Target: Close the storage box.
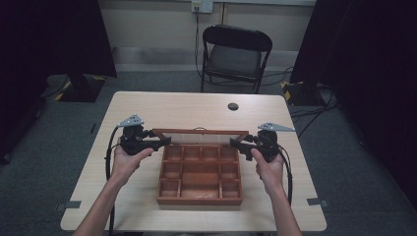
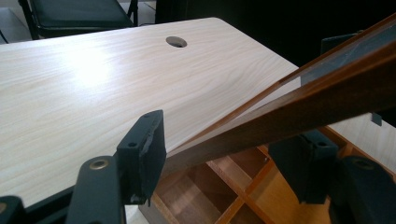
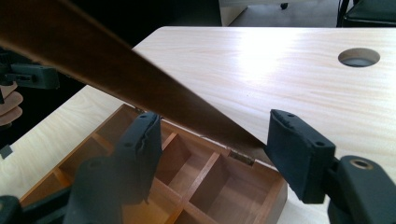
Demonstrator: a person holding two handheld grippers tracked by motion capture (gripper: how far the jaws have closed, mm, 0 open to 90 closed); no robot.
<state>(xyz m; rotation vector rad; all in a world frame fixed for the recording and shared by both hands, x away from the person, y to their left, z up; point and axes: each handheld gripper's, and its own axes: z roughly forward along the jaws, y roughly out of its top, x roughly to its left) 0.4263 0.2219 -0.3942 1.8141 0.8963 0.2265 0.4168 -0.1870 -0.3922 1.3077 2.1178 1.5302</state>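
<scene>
Left tool (image 2: 224,158) jaws apart astride raised lid (image 2: 299,112), right tool (image 3: 219,154) likewise, box (image 1: 199,174) open

On my table (image 1: 147,105): one wooden box (image 1: 199,196), one glass-paned lid (image 1: 199,136). I count ten compartments (image 1: 199,173) inside. I hold two grippers: left gripper (image 1: 166,141), right gripper (image 1: 234,143). Behind: one folding chair (image 1: 235,56). One cable hole (image 1: 233,106) in the tabletop.

- A black folding chair (image 1: 236,56) stands beyond the table's far edge, facing it.
- The light wooden table (image 1: 187,110) has a round cable hole (image 1: 233,106).
- Grey carpet (image 1: 59,142) covers the floor.
- Dark curtains (image 1: 54,34) hang at both sides.
- A wall socket (image 1: 201,6) sits on the pale wall (image 1: 147,24).
</scene>
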